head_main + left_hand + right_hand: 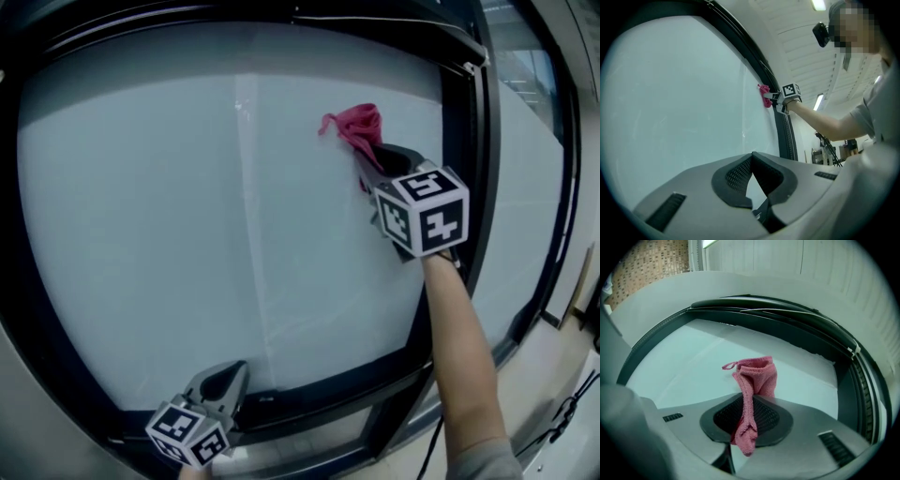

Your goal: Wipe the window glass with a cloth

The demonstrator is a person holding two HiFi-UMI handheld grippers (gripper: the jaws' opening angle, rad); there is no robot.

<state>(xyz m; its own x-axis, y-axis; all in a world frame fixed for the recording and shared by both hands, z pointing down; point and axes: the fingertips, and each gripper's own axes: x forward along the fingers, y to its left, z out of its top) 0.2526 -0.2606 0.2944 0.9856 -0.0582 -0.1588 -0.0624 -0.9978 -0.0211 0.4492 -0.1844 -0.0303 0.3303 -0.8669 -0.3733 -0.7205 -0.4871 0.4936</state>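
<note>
A pink cloth [358, 130] is pressed against the frosted window glass [187, 216] near its upper right. My right gripper [382, 161] is shut on the cloth, whose bunched end sticks out past the jaws [757, 376] onto the pane. In the left gripper view the same cloth [764, 96] shows far off at the pane's right edge. My left gripper [225, 382] hangs low by the bottom frame, shut with nothing between its jaws [751, 161].
A dark rubber frame [473, 169] runs round the glass, with a second pane [527, 178] to the right. A person's bare forearm [459, 328] reaches up to the right gripper. Cables [562, 412] lie on the floor at lower right.
</note>
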